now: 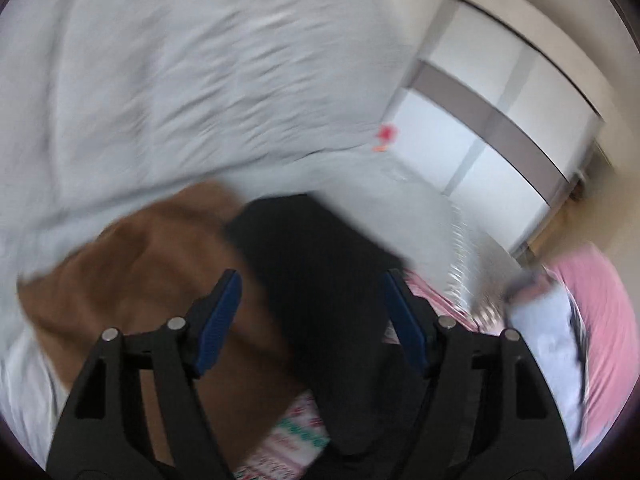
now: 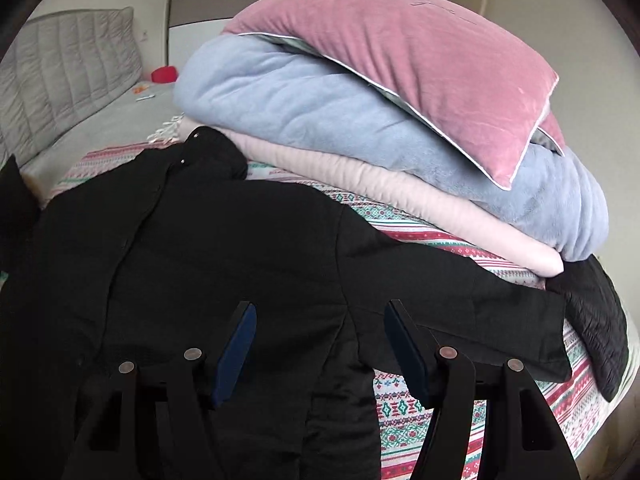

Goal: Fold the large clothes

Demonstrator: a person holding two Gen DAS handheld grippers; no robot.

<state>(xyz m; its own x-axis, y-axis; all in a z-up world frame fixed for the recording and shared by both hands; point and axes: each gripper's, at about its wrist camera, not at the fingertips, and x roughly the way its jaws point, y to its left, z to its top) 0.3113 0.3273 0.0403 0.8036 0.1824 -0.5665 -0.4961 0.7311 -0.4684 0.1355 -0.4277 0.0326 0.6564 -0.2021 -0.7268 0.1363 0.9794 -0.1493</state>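
Black padded coat spread flat on the patterned bed.
Both tongs, left and right, gape empty above it; left view blurred.

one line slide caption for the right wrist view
Open right gripper over a black coat on the patterned bedspread.

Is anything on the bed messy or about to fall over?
Yes. The pink pillow sits tilted on the stacked blue blanket, one corner hanging over its side. The black coat lies unfolded, and its sleeve stretches sideways across the patterned bedspread.
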